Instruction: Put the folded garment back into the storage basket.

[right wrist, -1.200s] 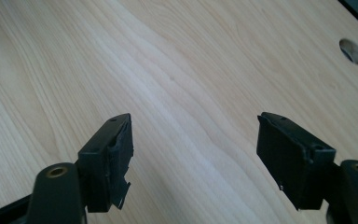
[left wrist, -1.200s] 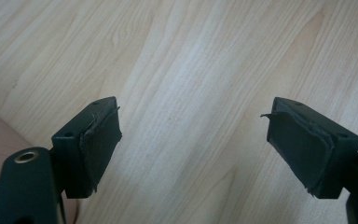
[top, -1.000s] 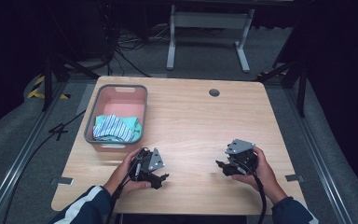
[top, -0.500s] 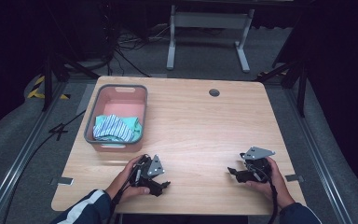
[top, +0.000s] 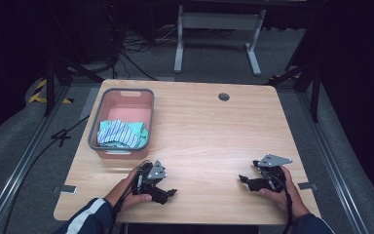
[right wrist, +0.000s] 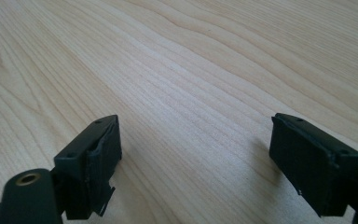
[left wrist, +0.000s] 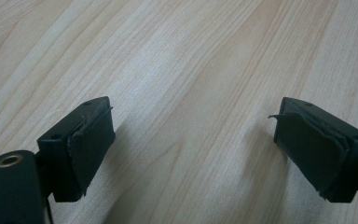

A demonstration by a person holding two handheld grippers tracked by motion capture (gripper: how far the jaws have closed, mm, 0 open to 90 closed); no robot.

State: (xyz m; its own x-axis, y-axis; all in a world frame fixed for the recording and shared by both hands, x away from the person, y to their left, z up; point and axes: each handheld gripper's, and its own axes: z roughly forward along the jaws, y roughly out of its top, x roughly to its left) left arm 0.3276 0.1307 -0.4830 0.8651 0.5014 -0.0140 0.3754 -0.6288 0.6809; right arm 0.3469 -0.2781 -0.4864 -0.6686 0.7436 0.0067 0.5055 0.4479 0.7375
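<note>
My left gripper (top: 168, 193) rests low on the wooden table (top: 209, 131) near its front edge, held in a hand with a striped sleeve. In the left gripper view its jaws stand wide apart over bare wood, left gripper (left wrist: 193, 154) open with nothing between the pads (left wrist: 91, 149). My right gripper (top: 246, 179) sits near the front right of the table, also held low. The right gripper view has the right gripper (right wrist: 196, 168) open, bare wood between its black fingers (right wrist: 95, 163).
A grey-rimmed pink basket (top: 121, 148) stands at the table's left, holding striped blue and teal cloths (top: 121, 134). A round cable hole (top: 224, 96) lies at the back. Table edges fall to dark floor with cables; a white stand (top: 219, 29) stands behind.
The right gripper has moved right and toward the front edge of the table. The left gripper has slid slightly nearer the front. Both stay open.
</note>
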